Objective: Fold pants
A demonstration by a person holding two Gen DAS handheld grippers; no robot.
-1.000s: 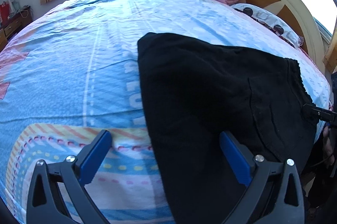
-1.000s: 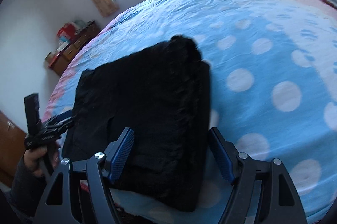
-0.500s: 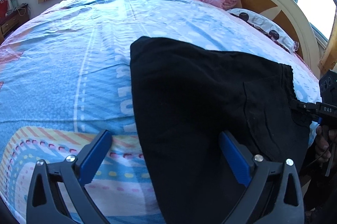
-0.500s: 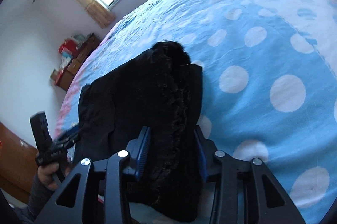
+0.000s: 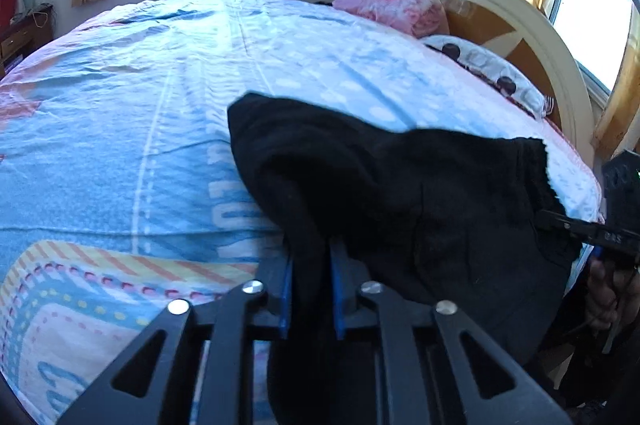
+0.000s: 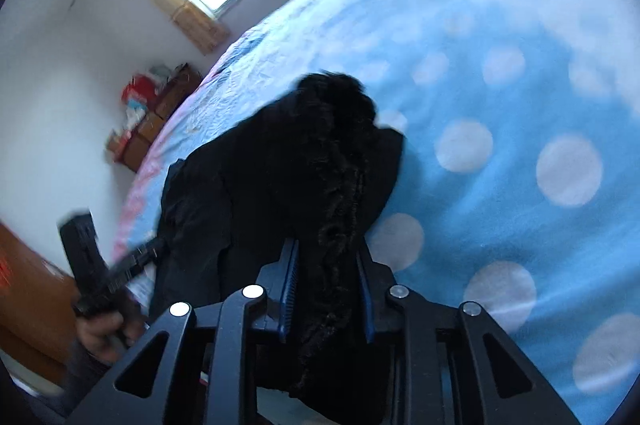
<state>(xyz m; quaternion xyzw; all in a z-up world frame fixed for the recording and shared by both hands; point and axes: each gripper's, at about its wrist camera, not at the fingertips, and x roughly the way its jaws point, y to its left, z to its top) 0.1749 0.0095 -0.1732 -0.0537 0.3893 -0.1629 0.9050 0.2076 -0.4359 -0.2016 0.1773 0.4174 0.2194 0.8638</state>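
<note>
— Pants [image 5: 420, 193] lay black across the near edge of the bed [image 5: 160, 97], didn't they?

— Yes, their long axis ran side to side between the two claws. The left gripper [image 5: 310, 289] was pinched tight on a raised fold at one end.

— And the other?

— The right gripper [image 6: 326, 289] was clamped on bunched fuzzy cloth at the opposite end. Each claw sat at its own end, the bulk lying ahead of both, so I judged the fold would go forward.

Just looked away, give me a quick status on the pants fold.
Left gripper shut on black pants. Right gripper shut on their near edge. Pants bunched, partly lifted off the bedsheet. Nothing in the way.
</note>
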